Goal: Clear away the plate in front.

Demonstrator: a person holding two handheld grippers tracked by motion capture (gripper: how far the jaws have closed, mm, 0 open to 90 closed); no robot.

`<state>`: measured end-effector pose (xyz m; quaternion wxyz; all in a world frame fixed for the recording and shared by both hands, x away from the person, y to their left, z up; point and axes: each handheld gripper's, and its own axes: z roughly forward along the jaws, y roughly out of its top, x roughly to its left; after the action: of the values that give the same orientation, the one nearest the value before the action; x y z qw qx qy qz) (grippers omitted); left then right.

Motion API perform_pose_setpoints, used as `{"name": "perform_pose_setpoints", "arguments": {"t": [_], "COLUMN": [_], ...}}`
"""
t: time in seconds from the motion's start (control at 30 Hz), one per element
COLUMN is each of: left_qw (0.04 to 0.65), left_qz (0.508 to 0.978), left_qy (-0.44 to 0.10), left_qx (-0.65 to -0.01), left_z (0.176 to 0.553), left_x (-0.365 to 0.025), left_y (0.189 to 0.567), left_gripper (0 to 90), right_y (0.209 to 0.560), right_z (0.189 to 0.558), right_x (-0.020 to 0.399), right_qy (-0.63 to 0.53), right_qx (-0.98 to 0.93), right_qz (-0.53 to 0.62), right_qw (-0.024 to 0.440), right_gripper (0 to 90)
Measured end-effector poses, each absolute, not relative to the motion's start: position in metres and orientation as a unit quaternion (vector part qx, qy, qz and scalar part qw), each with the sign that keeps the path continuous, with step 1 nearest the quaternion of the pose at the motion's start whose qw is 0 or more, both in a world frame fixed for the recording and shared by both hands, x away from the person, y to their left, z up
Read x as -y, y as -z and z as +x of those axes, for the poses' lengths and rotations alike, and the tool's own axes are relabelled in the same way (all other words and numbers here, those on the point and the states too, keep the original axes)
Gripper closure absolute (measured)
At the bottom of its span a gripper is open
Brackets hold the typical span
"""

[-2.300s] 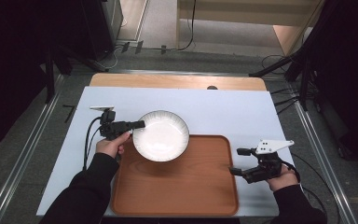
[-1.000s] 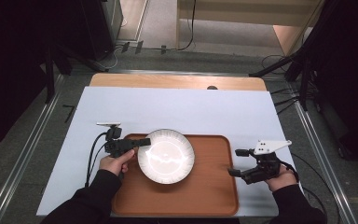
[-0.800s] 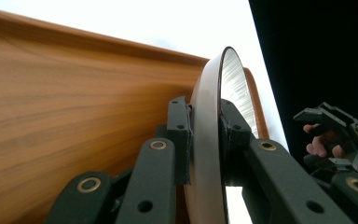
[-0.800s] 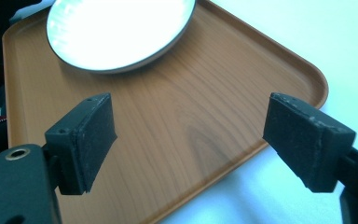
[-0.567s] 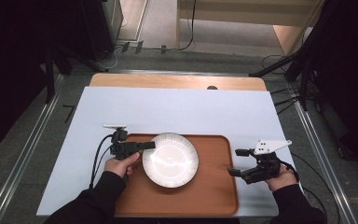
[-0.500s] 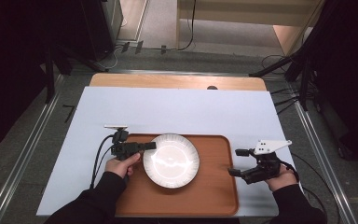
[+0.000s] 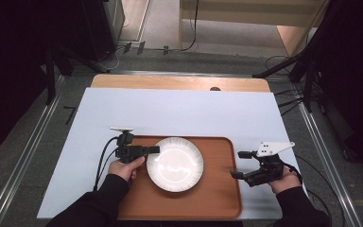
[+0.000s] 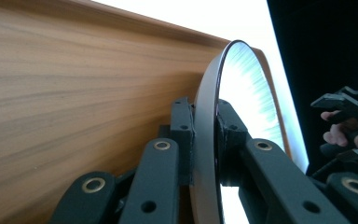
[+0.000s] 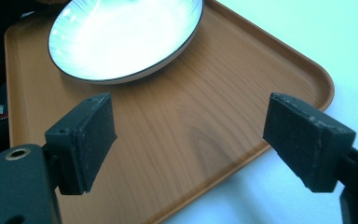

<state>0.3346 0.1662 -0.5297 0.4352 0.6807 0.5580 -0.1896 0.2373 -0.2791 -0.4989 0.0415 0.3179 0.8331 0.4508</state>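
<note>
Plate [image 7: 175, 164] rim clamped between left gripper [image 7: 154, 150] fingers [image 8: 182, 135].

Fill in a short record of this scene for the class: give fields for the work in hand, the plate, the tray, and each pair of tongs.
work in hand: placing a plate on a tray
plate: white, dark-edged, over the tray's middle
tray: brown wood-grain, on the pale table
left tongs: shut on the plate's rim, one pad on each face
right tongs: open, holding nothing, by the tray's right edge
plate contact with tray: cannot tell
</note>
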Motion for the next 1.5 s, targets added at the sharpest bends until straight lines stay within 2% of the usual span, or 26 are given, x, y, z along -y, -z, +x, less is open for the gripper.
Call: {"name": "perform_pose_setpoints", "arguments": {"t": [0.23,0.93,1.1,1.27,1.37,1.5], "left_qw": [0.430,0.407,0.415,0.417,0.419,0.407], "left_qz": [0.680,0.725,0.730,0.733,0.734,0.750], "left_qy": [0.200,0.141,0.126,0.122,0.139,0.123], "left_qx": [-0.559,-0.538,-0.529,-0.522,-0.517,-0.507], "left_z": [0.336,0.336,0.338,0.339,0.341,0.339], "left_x": [-0.167,-0.166,-0.174,-0.183,-0.188,-0.190], "left_y": [0.531,0.518,0.505,0.496,0.493,0.488], "left_gripper": [80.6,76.3,71.0,61.7,53.1,47.6], "right_y": [0.499,0.499,0.499,0.499,0.499,0.499], "right_z": [0.237,0.237,0.237,0.237,0.237,0.237], "right_x": [0.279,0.279,0.279,0.279,0.279,0.279], "right_qy": [-0.450,-0.450,-0.447,-0.447,-0.447,-0.446], "right_qx": [-0.833,-0.833,-0.833,-0.834,-0.834,-0.834], "right_qz": [0.319,0.320,0.322,0.322,0.323,0.322], "right_qw": [0.041,0.040,0.037,0.038,0.038,0.038], "right_gripper": [17.3,17.2,17.2,17.2,17.2,17.2]}}
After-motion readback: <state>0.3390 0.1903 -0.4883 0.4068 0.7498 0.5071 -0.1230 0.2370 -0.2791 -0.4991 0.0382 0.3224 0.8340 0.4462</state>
